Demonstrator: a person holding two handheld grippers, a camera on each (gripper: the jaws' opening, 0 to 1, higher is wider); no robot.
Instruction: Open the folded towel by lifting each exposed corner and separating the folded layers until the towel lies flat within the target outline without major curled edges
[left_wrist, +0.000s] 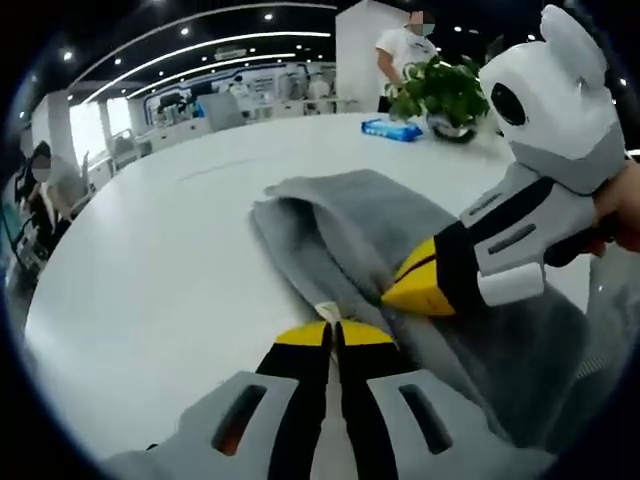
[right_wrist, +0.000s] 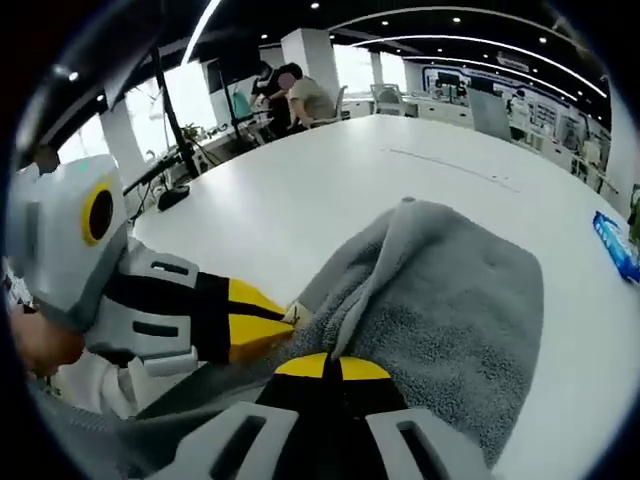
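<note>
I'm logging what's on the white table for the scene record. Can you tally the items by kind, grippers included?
Grey towel: 1
Blue packet: 1
Potted plant: 1
Grippers: 2, the left gripper and the right gripper, both with jaws closed on the towel
Total: 5

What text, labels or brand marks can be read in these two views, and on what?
None is legible.
Blue packet on the white table: print on it, too blurred to read.
Small tag at the gray towel edge, by the left gripper: too small to tell if it carries text.
Left gripper, right gripper: no lettering visible.
</note>
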